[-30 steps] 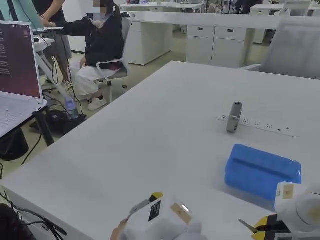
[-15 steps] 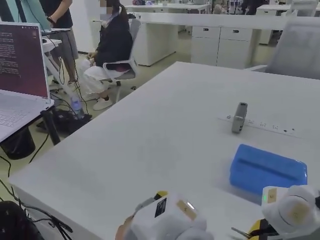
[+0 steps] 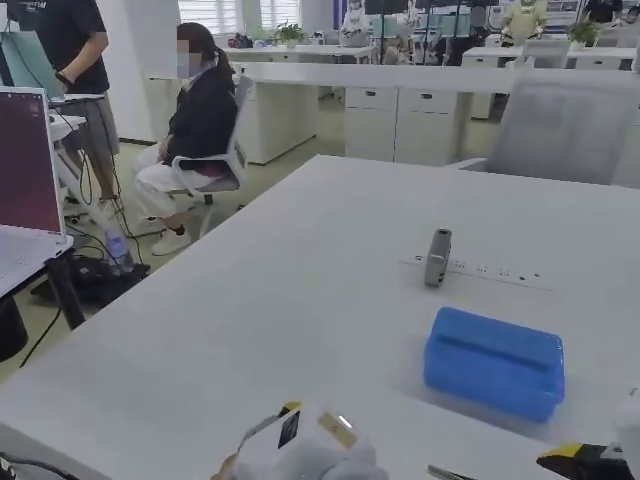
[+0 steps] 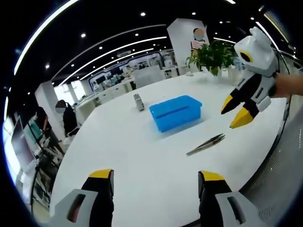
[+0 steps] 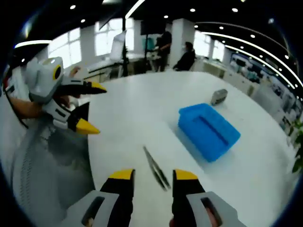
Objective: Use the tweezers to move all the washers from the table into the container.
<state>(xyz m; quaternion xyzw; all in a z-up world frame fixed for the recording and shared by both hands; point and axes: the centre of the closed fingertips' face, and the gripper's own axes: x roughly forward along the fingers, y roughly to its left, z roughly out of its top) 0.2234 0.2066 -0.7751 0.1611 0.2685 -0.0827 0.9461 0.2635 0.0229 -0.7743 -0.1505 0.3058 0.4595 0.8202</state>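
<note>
**Head view.** The white table (image 3: 300,300) runs away from us, its left edge dropping to an aisle where a seated person (image 3: 200,125) sits well clear. The container (image 3: 493,362), blue, stands inboard of the near edge toward the right, with bare top on every side. Beyond it a small grey device (image 3: 437,257) rests on a socket strip (image 3: 500,273). The left half of the table is bare. The left gripper (image 3: 280,418) hangs over the near edge and the right gripper (image 3: 578,460) is at the near right. We cannot tell how far their jaws are spread from here. Between them a thin tip of the tweezers (image 3: 450,472) just shows.

**Left gripper view.** The left gripper (image 4: 156,176) is released, jaws wide apart, with nothing between them but bare table. The tweezers (image 4: 206,144) lie flat between the container (image 4: 176,112) and the near edge, touching neither. The right gripper (image 4: 235,113) hangs above and to their right, jaws parted, clear of them. The grey device (image 4: 138,101) sits past the container.

**Right gripper view.** The right gripper (image 5: 153,176) is released, jaws apart. The tweezers (image 5: 157,168) lie on the table in line with the gap, and we cannot tell whether they touch it. The container (image 5: 209,130) stands near them to the right, not touching. The left gripper (image 5: 92,108) hangs at the table's edge, well apart from the tweezers, with bare top between.
</note>
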